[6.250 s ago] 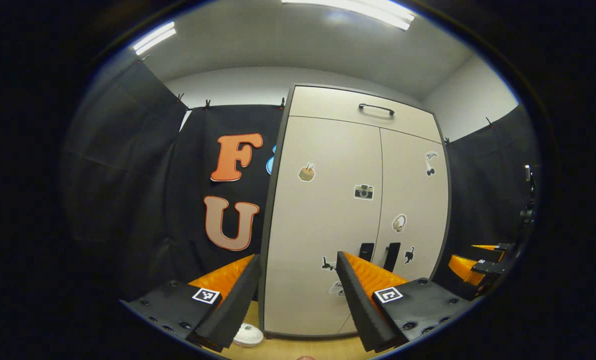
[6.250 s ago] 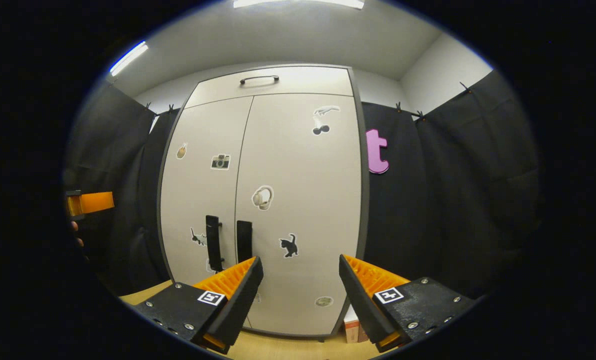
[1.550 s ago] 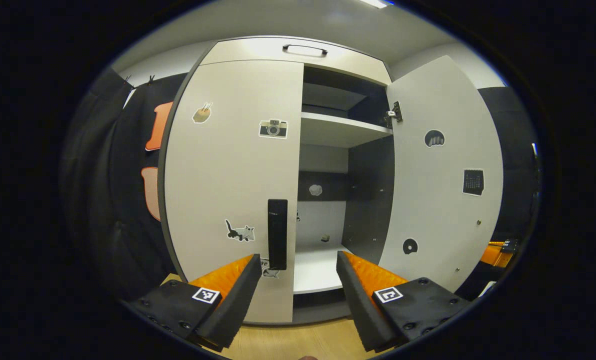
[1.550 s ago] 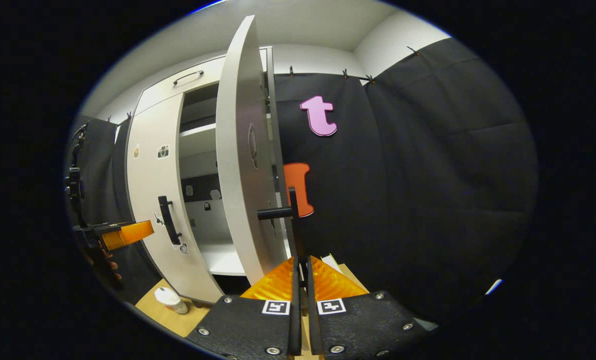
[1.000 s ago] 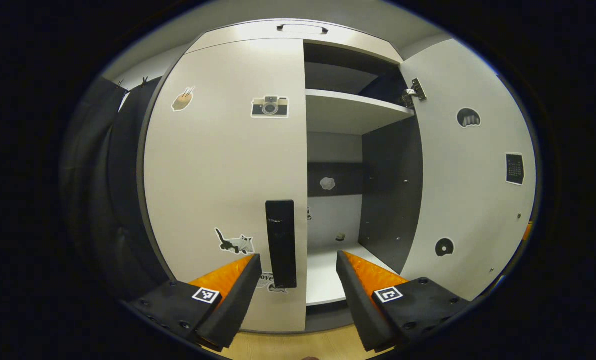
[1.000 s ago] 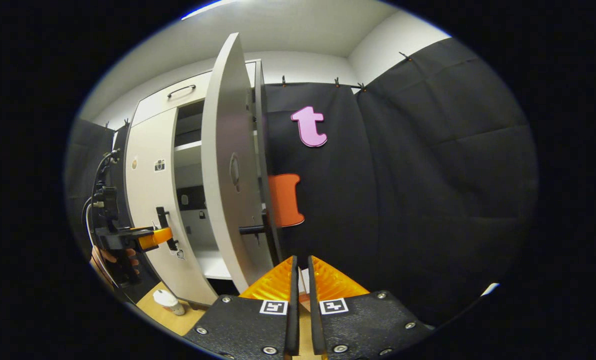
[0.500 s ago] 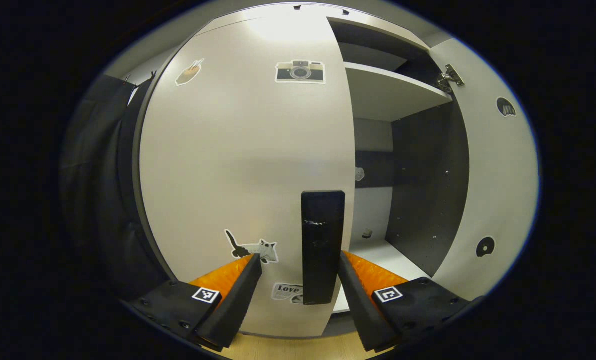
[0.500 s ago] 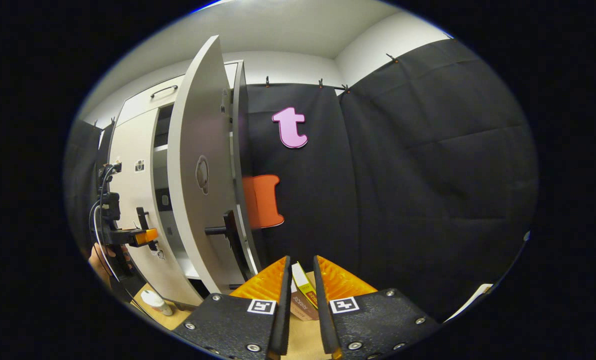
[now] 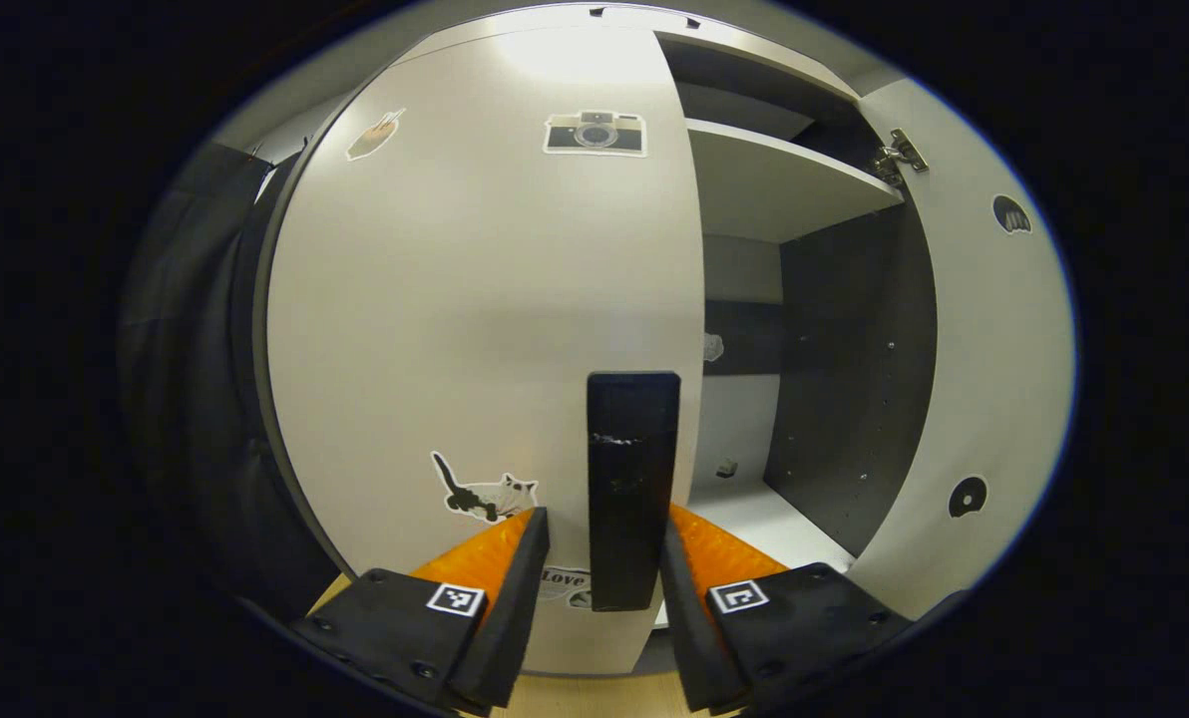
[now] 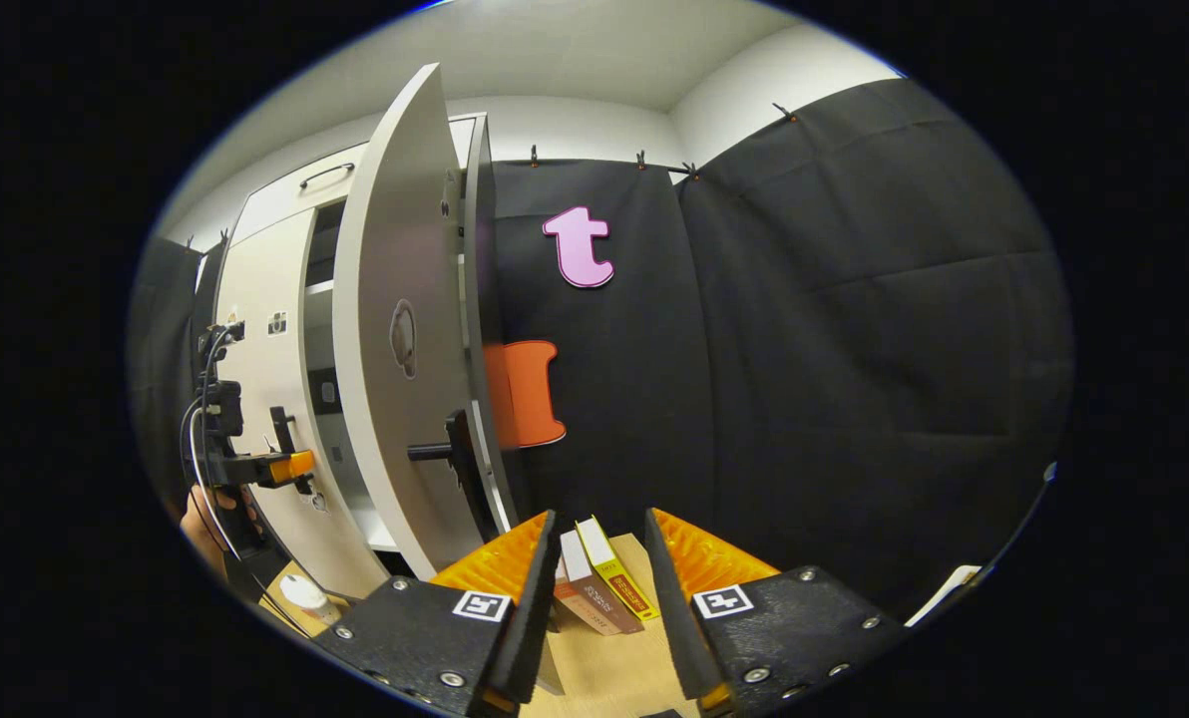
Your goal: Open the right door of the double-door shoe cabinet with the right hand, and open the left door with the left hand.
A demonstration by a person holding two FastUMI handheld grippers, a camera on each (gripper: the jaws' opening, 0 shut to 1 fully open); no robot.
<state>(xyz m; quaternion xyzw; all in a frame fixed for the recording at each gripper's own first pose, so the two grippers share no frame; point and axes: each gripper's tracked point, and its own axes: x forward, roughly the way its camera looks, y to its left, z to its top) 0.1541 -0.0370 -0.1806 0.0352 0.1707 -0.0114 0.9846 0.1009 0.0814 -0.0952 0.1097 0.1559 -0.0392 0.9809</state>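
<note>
In the left gripper view, the left door's handle [image 9: 632,489] is covering part of a sticker [image 9: 565,581], and whether the fingers [image 9: 515,598] are touching it is unclear. In the right gripper view, the person's hand [image 10: 205,514] is running off the left edge, and the books' [image 10: 599,578] labels are too small to read.

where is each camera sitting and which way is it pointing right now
Left gripper view: rides the left gripper, facing the closed left door; its fingers straddle the black handle.
Right gripper view: rides the right gripper, facing the booth wall beside the open right door, books below; the left gripper and holding hand show farther off.
Shared: both doors, the left door's handle.
</note>
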